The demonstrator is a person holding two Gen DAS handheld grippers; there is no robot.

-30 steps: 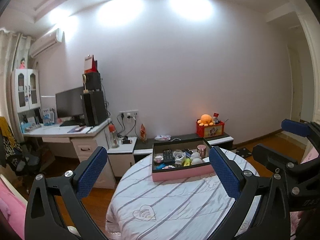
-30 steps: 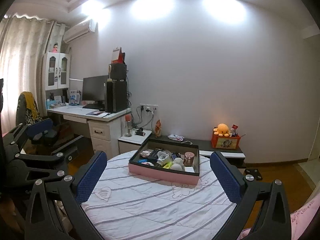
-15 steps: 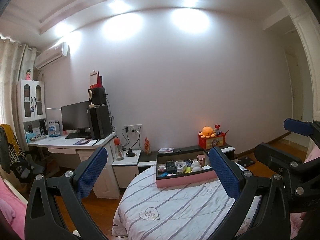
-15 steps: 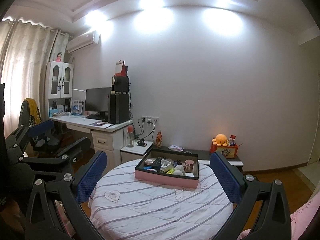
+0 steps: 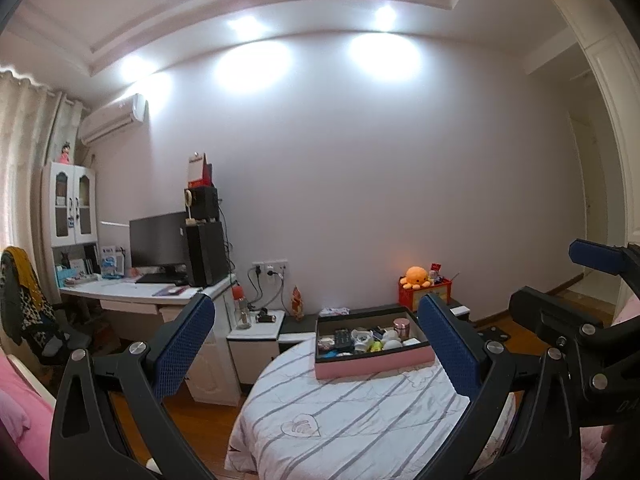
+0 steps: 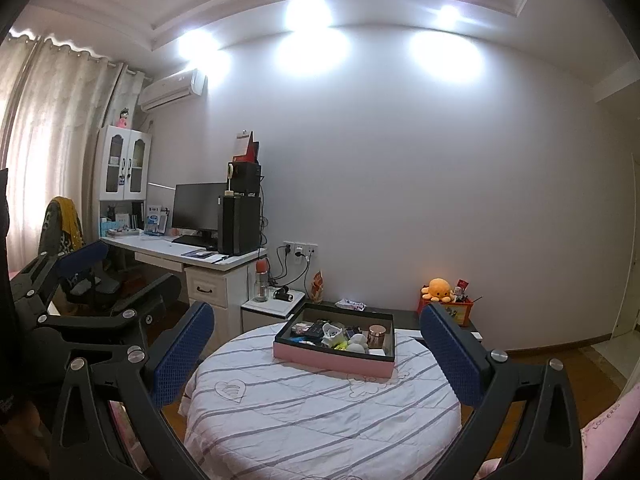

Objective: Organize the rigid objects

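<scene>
Striped cloth on round table (image 6: 320, 412) is lying bare in front of pink tray (image 6: 332, 360), giving open approach room. Tray is sitting at far side, crowded with small items. Right gripper (image 5: 568, 288) is hanging beside left gripper (image 5: 316, 344), narrowing the right flank.

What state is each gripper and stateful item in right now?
left gripper: open, empty, held above the table.
right gripper: open, empty.
pink box: lidless, filled with small items, resting on the round table.
monitor: screen dark.
cabinet: doors closed.
</scene>
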